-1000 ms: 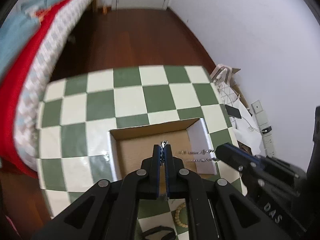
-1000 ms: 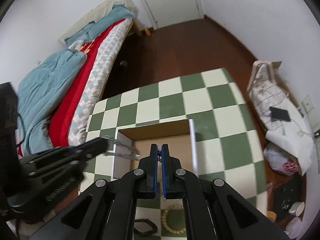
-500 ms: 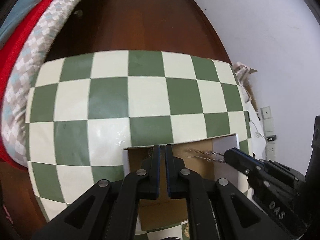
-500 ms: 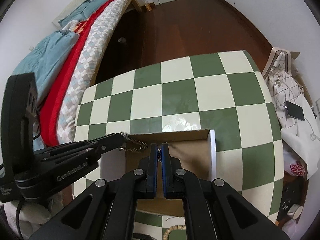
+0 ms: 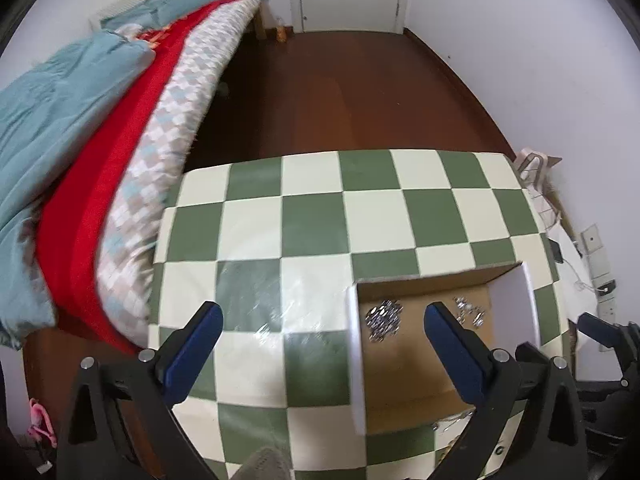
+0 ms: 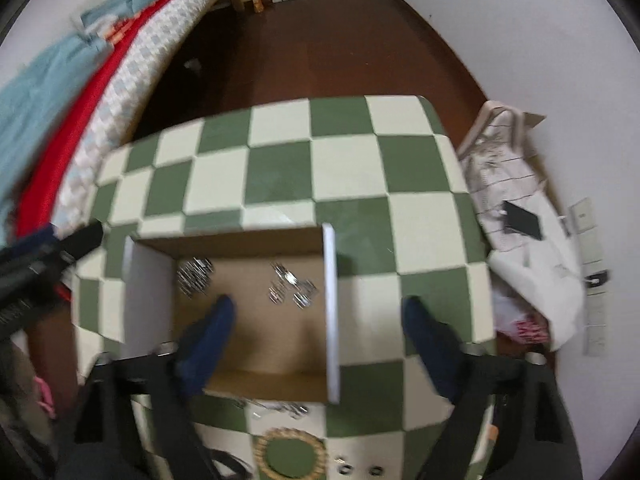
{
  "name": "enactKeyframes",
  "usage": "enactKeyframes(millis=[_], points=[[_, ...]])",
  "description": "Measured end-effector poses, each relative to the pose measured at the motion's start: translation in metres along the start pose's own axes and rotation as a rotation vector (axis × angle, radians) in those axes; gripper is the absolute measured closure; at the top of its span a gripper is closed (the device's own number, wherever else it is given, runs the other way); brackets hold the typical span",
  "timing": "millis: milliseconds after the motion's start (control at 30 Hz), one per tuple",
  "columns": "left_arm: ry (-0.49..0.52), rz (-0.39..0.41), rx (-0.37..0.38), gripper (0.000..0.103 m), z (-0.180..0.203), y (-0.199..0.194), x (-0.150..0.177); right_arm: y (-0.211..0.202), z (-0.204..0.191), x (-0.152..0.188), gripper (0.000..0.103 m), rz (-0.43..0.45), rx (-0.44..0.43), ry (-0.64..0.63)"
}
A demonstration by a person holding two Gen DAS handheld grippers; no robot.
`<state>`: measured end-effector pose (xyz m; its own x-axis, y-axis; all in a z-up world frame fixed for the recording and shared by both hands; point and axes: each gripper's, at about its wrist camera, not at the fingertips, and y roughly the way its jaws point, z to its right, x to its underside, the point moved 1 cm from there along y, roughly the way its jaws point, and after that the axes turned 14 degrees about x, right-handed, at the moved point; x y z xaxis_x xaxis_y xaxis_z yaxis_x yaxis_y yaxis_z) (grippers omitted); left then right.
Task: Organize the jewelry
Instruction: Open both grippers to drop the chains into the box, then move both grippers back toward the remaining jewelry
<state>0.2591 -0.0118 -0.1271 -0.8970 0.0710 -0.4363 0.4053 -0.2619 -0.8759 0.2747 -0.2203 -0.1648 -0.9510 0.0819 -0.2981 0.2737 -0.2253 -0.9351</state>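
Left wrist view: two small piles of silver chain lie on the brown floor of the box [image 5: 512, 300].
Left pile: the chain on the left [image 5: 383, 318] sits near the box's left white wall.
Right pile: the chain on the right [image 5: 469, 312] sits near the far right corner, a little apart from the other one.
Right wrist view: I see the same left chain [image 6: 195, 275] and right chain [image 6: 291, 285] inside the box [image 6: 330, 312].
Box: it is open on top, brown inside, with white side walls, and it rests on the table [image 5: 312, 220].
Table: it has a green and cream checked cloth [image 6: 280, 168].
My left gripper [image 5: 320, 326]: my blue jaws are spread wide apart and hold nothing. One finger is over the cloth, the other is over the box.
My right gripper [image 6: 318, 312]: my jaws are spread wide too and hold nothing. One finger is over the box, the other is over the cloth past the right wall.
Bead ring [image 6: 290, 454]: a tan ring of beads lies on the cloth in front of the box.
Small bits: two little silver rings [image 6: 359, 470] lie just beside the bead ring.
More silver: a blurry shiny heap [image 6: 288, 408] lies against the box's near wall, outside it.
Bed [image 5: 80, 128]: it stands to the left of the table, with blue and red covers.
Bag [image 6: 516, 208]: a white bag with a dark phone on it leans by the wall on the right.
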Motion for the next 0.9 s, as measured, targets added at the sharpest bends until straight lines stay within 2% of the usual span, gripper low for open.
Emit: enactKeyframes(millis=[133, 433, 900], points=[[0.003, 0.023, -0.028, 0.000, 0.001, -0.010, 0.020, -0.001, -0.007, 0.021, 0.000, 0.002, 0.029, -0.035], [0.021, 0.059, -0.058, 0.000, 0.010, -0.041, 0.053, -0.027, -0.009, 0.056, 0.000, 0.064, 0.064, -0.034], [0.016, 0.155, -0.063, 0.000, 0.027, -0.110, 0.102, -0.096, 0.011, 0.100, 0.000, 0.196, 0.099, 0.017]])
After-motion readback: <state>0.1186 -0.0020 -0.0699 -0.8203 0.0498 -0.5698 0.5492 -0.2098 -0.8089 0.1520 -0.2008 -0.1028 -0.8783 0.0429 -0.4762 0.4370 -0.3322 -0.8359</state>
